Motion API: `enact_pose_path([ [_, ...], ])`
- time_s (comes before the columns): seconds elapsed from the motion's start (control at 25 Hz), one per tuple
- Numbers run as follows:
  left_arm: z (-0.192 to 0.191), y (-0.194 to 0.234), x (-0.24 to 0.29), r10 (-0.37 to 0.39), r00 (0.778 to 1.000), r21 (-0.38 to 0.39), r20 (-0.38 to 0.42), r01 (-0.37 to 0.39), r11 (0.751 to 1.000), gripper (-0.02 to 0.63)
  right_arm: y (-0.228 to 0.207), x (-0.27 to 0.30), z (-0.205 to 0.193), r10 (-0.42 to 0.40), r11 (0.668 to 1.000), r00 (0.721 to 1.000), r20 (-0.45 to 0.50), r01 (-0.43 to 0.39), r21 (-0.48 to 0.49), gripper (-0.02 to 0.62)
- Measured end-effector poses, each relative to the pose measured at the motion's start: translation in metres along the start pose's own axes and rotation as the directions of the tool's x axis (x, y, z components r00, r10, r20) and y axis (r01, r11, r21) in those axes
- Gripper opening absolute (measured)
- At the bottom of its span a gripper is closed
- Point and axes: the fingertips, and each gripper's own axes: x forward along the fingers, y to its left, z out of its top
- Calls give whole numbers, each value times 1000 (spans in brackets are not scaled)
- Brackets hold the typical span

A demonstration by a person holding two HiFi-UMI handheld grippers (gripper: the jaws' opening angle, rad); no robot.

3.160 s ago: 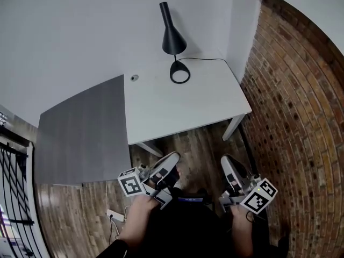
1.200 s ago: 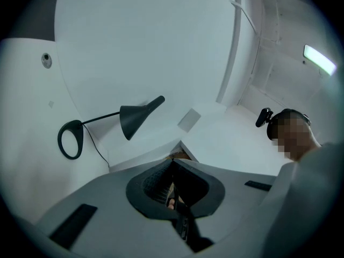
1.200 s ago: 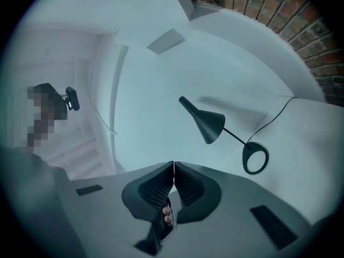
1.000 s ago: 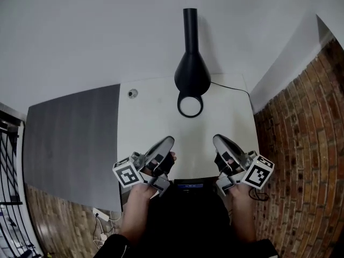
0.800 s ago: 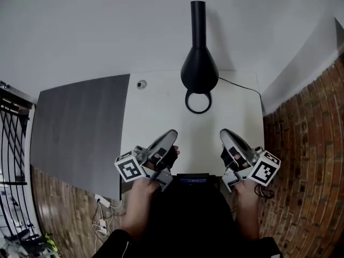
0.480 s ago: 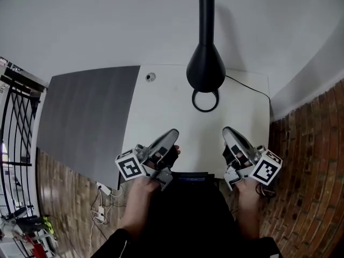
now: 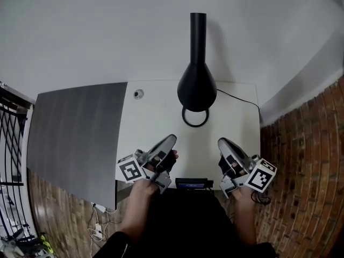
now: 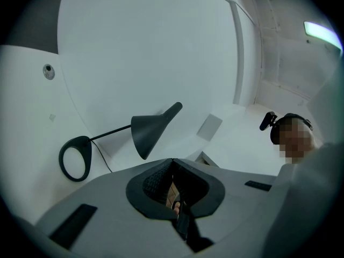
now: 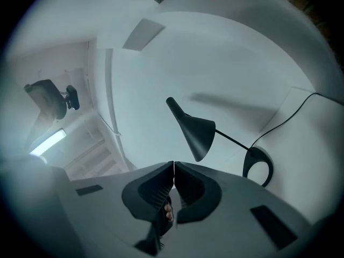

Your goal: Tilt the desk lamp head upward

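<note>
Looks like the approach: left gripper [image 7: 169, 140] and right gripper [image 7: 222, 143] empty, fingers together. Next, probably open and reach the lamp head [image 7: 197, 88] at 12 o'clock.

Head view: looking steeply down over the counter [image 7: 156, 128], from well above the lamp [image 7: 196, 85].
Left gripper view: sitting low, facing the lamp from the left.
Right gripper view: mirroring it from the right.
Shared: all three are catching the lamp and the wall [image 7: 107, 31].
</note>
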Motion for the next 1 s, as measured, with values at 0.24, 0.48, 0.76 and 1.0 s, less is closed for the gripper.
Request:
enact_pose_path([
  [0.24,21,12,9,-65,998,-45,-19,64,997,11,3,24,2,-71,997,997,2,71,-39,15],
  [0.48,34,32,-2,-86,996,-88,-23,84,993,11,6,42,-8,-141,987,990,3,140,-77,15],
  [0.76,29,64,-1,-84,996,-77,-34,81,994,11,12,39,-15,-204,974,979,16,205,-99,15],
  [1.0,3,135,13,22,997,-122,-73,-31,992,11,-1,43,-13,-197,976,980,-8,195,-97,15],
])
